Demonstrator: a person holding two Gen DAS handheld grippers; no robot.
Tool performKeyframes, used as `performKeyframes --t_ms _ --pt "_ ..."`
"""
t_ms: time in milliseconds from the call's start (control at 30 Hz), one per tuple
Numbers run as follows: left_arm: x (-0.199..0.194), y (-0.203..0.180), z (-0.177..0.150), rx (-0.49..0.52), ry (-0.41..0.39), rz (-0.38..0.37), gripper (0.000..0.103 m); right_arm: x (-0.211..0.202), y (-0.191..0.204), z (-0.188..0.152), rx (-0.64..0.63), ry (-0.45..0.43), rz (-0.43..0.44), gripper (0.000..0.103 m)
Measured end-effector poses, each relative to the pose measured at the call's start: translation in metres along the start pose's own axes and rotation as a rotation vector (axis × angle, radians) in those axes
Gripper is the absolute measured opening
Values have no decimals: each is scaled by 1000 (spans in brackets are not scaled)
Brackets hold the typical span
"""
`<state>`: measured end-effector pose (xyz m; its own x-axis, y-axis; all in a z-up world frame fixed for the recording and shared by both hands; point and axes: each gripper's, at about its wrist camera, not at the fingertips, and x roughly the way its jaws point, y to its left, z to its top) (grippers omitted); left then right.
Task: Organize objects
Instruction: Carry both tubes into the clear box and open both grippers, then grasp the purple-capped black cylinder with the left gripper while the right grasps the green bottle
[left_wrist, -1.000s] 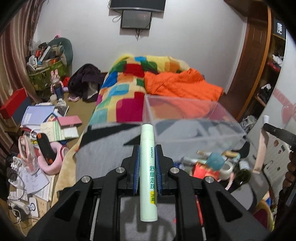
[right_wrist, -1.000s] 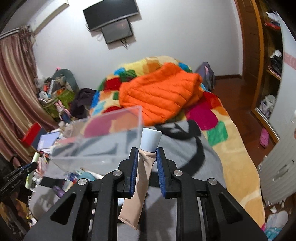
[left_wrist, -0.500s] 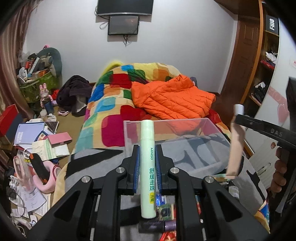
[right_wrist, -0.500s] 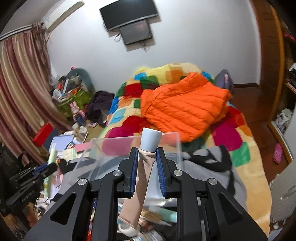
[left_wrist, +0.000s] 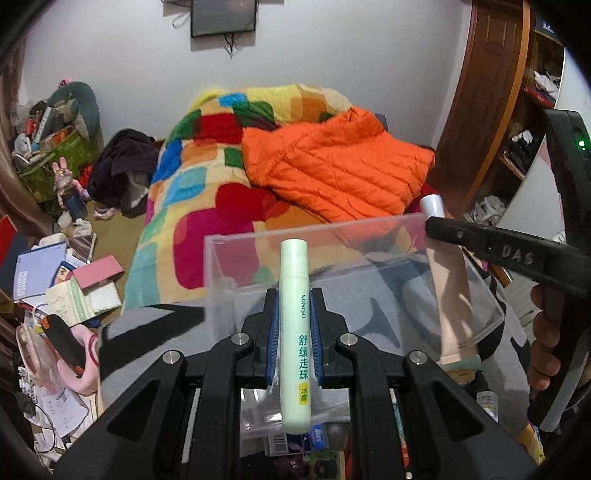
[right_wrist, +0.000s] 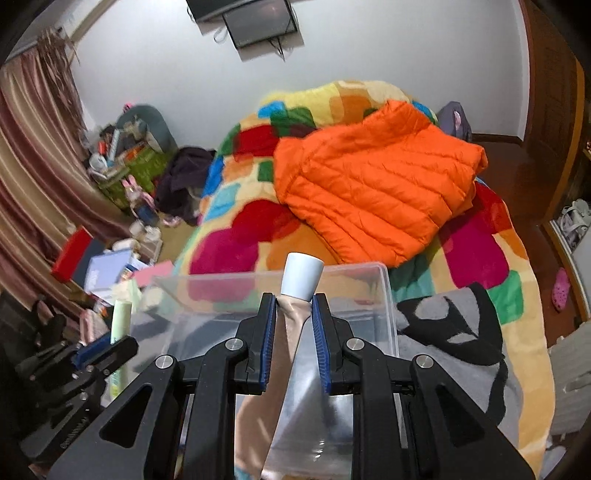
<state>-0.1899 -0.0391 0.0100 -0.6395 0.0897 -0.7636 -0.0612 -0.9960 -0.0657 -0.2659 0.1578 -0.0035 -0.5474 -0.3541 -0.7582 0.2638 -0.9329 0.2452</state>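
- Far left in the left wrist view, the floor (left_wrist: 122, 236) is a jumble of books, papers and a pink item; much of it is too small and curved at the edge to name.
- Left claw (left_wrist: 293, 332) is clamped on the pale green tube (left_wrist: 294, 332), blue pads (left_wrist: 271, 343) pressed to both sides of its middle.
- That tube's long axis runs straight along the fingers, cap end pointing away toward the bed, base end toward the camera; printed text runs lengthwise down it.
- Its cap end sits in front of the near wall of the clear plastic box (left_wrist: 229, 266), which rests on a grey-and-black cloth (left_wrist: 147, 325) at the foot of the bed.
- Under the claw, packets and small items show only in slivers; I can't make them out.
- Behind the box, the patchwork blanket (left_wrist: 192, 206) carries an orange puffer jacket (left_wrist: 332, 166).
- On the right, the right claw (right_wrist: 294, 325) is clamped on the beige tube (right_wrist: 291, 332) just below its white cap (right_wrist: 301, 275).
- From the right wrist view the beige tube points cap-forward and up, over the box's near wall; its flat tail hangs down toward the camera and is cut off by the picture's bottom edge.
- From the left wrist view that tube stands nearly upright at the box's right side, tail low, with part of a hand (left_wrist: 546, 350) gripping the handle.
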Motion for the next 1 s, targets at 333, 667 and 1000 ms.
performKeyframes --t_ms 333,667,1000 --pt "14 0 -11 2 49 -42 15 27 10 -18 -122 129 -25 18" --pt "-43 8 -27 3 -55 -17 51 -23 9 -25 -131 26 -5 45" --pt "-78 4 -76 29 -67 27 84 -79 -8 -59 -130 -55 21 67"
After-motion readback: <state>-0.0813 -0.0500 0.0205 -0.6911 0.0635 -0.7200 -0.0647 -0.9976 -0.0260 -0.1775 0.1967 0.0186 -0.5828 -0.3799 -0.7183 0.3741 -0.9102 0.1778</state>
